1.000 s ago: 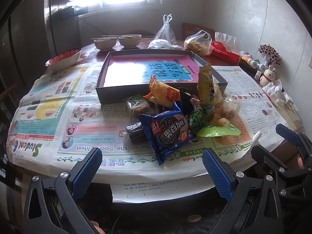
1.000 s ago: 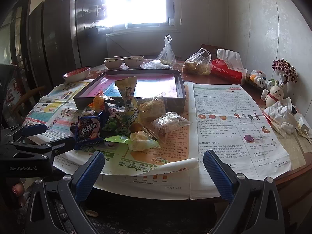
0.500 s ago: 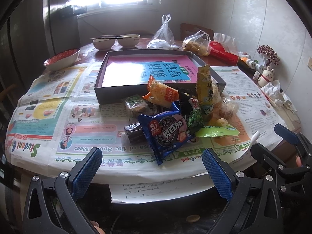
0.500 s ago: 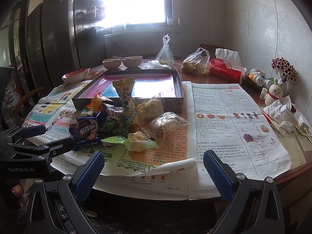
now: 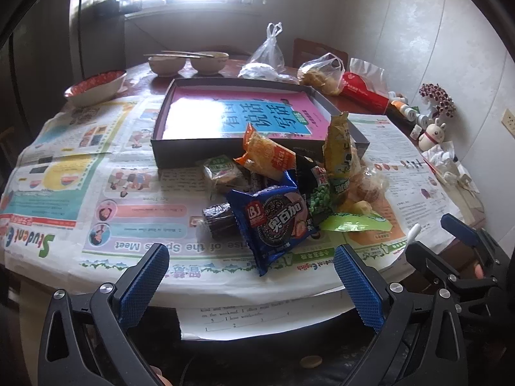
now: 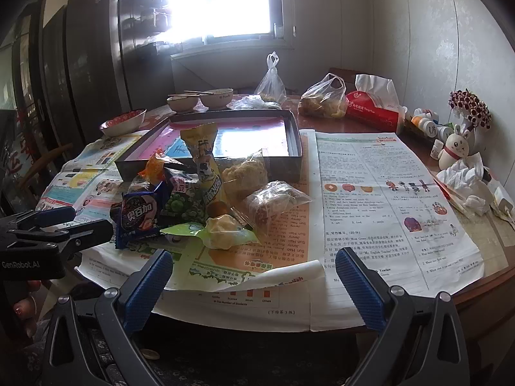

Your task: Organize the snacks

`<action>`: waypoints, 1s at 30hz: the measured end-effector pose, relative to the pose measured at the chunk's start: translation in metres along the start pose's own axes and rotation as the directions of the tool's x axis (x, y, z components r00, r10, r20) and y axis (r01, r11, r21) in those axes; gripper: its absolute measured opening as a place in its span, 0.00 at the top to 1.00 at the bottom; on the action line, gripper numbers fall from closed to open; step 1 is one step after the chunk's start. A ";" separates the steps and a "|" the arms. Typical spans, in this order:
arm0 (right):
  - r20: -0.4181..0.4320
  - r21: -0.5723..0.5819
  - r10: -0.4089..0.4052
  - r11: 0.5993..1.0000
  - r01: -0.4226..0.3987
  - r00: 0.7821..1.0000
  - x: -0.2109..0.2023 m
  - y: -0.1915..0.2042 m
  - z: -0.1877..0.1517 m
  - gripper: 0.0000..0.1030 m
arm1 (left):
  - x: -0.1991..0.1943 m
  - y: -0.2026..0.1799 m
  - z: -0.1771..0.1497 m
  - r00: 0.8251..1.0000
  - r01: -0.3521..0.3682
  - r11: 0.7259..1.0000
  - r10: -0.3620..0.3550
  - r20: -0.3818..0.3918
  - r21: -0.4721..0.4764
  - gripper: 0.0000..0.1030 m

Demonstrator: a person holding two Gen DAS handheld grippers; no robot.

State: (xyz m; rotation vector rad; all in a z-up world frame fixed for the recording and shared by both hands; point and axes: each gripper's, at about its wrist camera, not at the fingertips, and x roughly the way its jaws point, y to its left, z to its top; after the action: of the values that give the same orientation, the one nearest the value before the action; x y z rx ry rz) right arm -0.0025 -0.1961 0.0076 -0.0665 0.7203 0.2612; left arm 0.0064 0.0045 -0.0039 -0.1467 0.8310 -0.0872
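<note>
Newspapers (image 5: 96, 173) cover round table (image 6: 476, 292).

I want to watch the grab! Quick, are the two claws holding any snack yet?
Left gripper: open, holding nothing.
Right gripper: open, holding nothing.

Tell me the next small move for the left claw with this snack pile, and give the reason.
Probably ease the left claw forward over the table edge toward the blue cookie packet. Both claws are open, empty and short of the table, and that packet lies nearest at the front of the snack pile. The grey box behind the pile holds no snacks yet.
</note>
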 end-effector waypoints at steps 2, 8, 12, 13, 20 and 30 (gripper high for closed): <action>-0.016 0.004 -0.001 1.000 0.001 1.000 0.002 -0.002 0.000 0.01 | 0.003 -0.001 0.000 1.000 0.020 1.000 -0.020 -0.011 0.003 0.06; -0.040 0.001 0.000 1.000 0.000 0.999 0.009 -0.006 -0.001 0.01 | 0.011 -0.005 -0.001 0.996 0.077 0.997 -0.076 -0.040 0.012 0.19; -0.049 -0.020 0.005 1.000 -0.006 0.999 0.016 -0.005 -0.001 0.01 | 0.023 -0.006 0.001 0.990 0.114 0.993 -0.113 -0.085 0.003 0.41; -0.053 -0.023 0.016 1.000 -0.017 0.998 0.017 -0.005 -0.001 0.01 | 0.025 -0.006 0.000 0.989 0.118 0.993 -0.117 -0.093 0.000 0.41; -0.068 -0.064 0.056 0.996 -0.060 0.996 0.032 0.005 0.001 0.05 | 0.038 -0.005 0.003 0.982 0.144 0.989 -0.146 -0.122 -0.027 0.41; -0.058 -0.256 -0.016 0.967 0.000 0.998 0.051 0.028 0.006 0.27 | 0.049 0.000 0.010 0.974 0.179 0.982 -0.186 -0.131 -0.068 0.43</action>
State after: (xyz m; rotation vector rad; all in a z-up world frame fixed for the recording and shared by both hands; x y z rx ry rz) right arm 0.0304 -0.1579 -0.0208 -0.3243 0.7425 0.3450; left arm 0.0465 -0.0009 -0.0330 -0.2722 0.9563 -0.2497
